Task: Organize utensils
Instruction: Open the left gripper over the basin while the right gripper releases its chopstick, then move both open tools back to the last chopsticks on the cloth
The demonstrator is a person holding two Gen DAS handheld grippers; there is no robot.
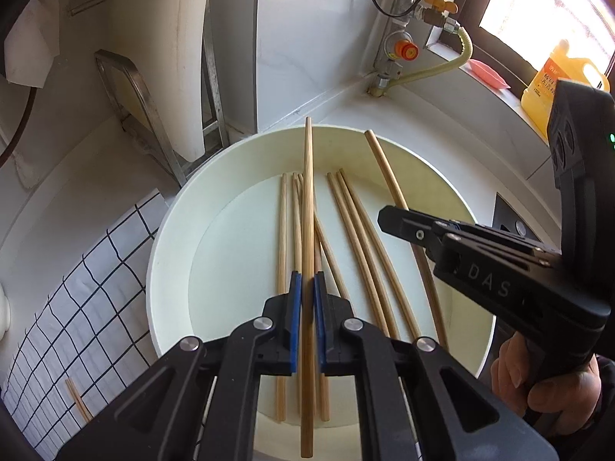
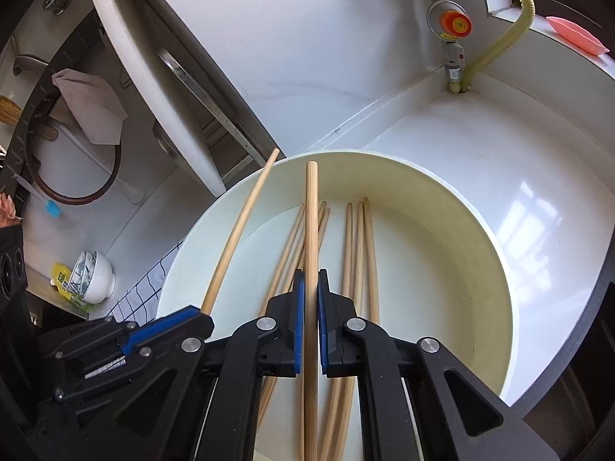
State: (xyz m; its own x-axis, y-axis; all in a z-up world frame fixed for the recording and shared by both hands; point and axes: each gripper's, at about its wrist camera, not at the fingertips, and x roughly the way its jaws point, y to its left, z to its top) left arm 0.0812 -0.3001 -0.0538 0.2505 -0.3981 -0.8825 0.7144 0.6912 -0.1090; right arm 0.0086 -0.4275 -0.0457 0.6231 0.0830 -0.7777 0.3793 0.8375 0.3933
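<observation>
Left wrist view: the near end of the chopstick (image 1: 307, 230) held by the left tongs (image 1: 307, 288) runs out of frame at the bottom edge, and the black arms cover the near rim of the white basin (image 1: 169, 261). These tongs are clamped together on that chopstick, blue pads (image 1: 295, 319) pressed to either side of it; the stick points away over the basin, its far tip past the far rim. Under it, loose chopsticks (image 1: 357, 253) lie on the basin floor, several overlapping so their count is hard to make out. At right, the right tongs (image 1: 388, 219) reach in; from here their tip hides what they pinch.

In the right wrist view, the right tongs (image 2: 311, 288) are closed on a second chopstick (image 2: 311, 230), pads (image 2: 323, 326) tight against it, its near end cut off below. The left tongs (image 2: 203, 317) enter at lower left with their stick (image 2: 238, 234) slanting up over the rim. The basin (image 2: 480, 253) sits on the white tabletop (image 2: 499, 161). Farther back, a gas valve (image 2: 453, 23) with an orange cap stands by the wall.
</observation>
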